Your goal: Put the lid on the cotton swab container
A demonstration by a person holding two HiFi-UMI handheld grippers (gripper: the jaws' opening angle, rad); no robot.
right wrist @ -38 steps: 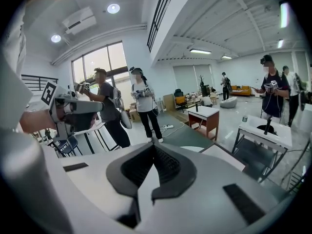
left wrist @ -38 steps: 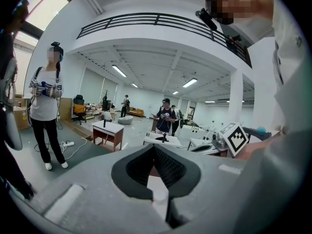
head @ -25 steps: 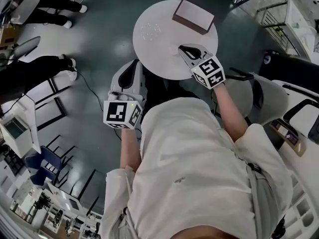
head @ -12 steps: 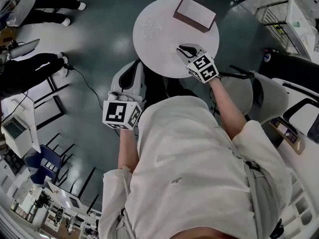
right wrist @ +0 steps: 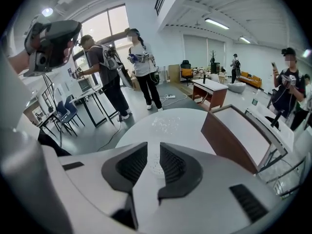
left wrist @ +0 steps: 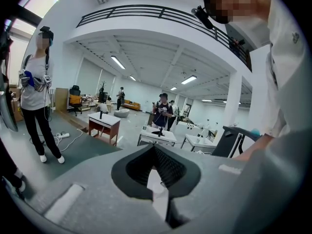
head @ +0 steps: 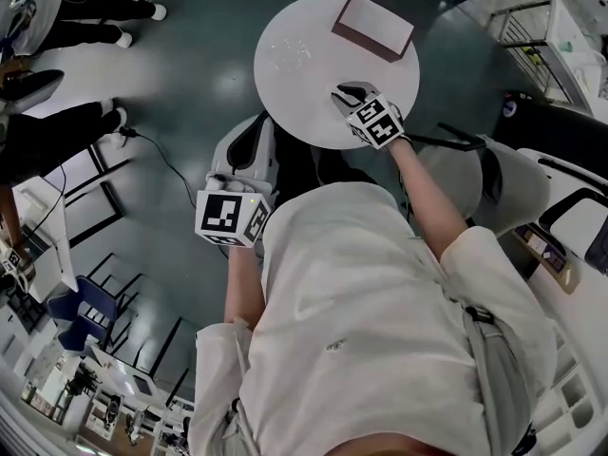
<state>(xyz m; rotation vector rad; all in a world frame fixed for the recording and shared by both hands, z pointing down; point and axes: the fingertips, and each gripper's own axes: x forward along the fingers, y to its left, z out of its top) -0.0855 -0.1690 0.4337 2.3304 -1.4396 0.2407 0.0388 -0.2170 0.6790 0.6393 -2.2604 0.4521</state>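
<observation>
A grey floor (head: 190, 74) is seen beneath everything; much of the head view is filled by the person's white shirt (head: 380, 321). A round white table (head: 304, 107) stands in front of the person; 1 flat brown-edged box (head: 372, 25) is set on its far right part, well apart from the rest. In the right gripper view, 2 bystanders (right wrist: 141, 67) are seen standing beyond the table.

The left gripper (head: 255, 126) is held off the table, beside its near left edge and pointed out into the room; in the left gripper view (left wrist: 155, 150) its jaws are seen closed tip to tip, and nothing is clamped between them.

The right gripper (head: 344, 93) is lowered over the near right part of the table; its jaws (right wrist: 153, 150) have just been opening and are spread apart, so nothing is gripped. Through the gap, 1 small round white dotted piece, taken for the cotton swab container (right wrist: 155, 168), is seen lying on the table; the pads are not pressed on it; whether a lid is seated on it cannot be told.

1 clear glittering piece (head: 287, 57) lies further off on the table's left part (right wrist: 165, 123); what it is cannot be made out.
</observation>
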